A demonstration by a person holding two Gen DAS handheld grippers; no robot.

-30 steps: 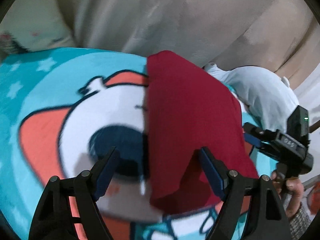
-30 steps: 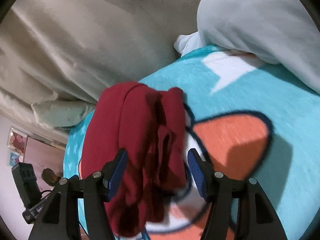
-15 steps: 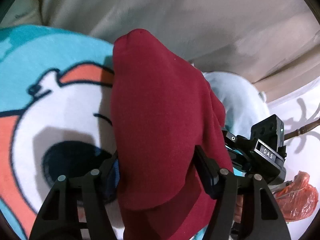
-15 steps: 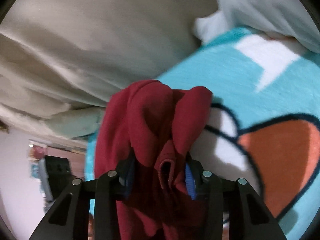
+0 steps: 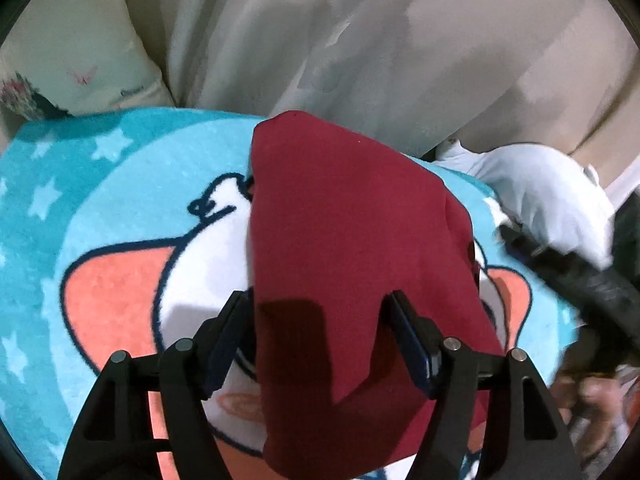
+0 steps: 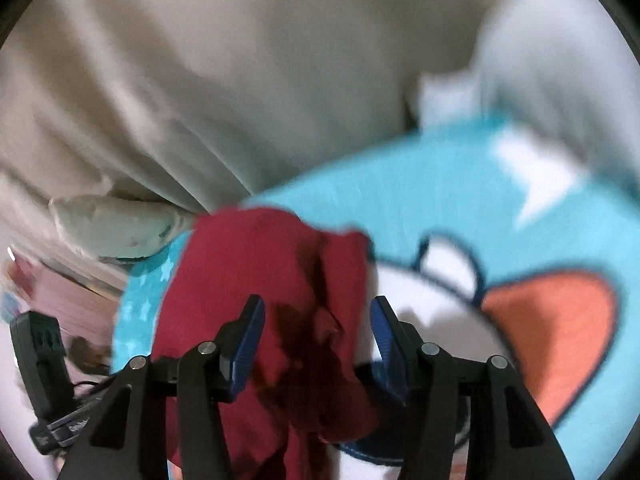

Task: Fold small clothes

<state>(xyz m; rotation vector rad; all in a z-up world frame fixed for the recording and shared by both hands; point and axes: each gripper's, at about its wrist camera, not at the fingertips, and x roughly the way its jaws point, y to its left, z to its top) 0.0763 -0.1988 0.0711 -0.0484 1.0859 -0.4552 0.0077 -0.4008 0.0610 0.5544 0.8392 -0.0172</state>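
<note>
Left wrist view: the left gripper [image 5: 320,336] stands with its jaws spread and widening, and the dark red garment [image 5: 352,264] lies between the blue pads with a gap showing on each side, so nothing is pinched. The cloth lies as a folded slab on the turquoise cartoon blanket [image 5: 100,200], its far corner reaching toward the beige curtain [image 5: 360,40]. A pale blue garment [image 5: 548,200] waits beyond, at the blanket's far right edge.

In the right wrist view, the right gripper [image 6: 316,340] is likewise apart and opening, straddling the bunched, layered edge of the same cloth without clamping it. That edge looks rumpled, with loose folds standing up between the pads.

The risk from here is the fold coming undone. A pad could snag a loose layer as either tool draws away and drag the top flap open. The bunched side may also spring back by itself, since nothing presses it flat, leaving an uneven bundle.
</note>
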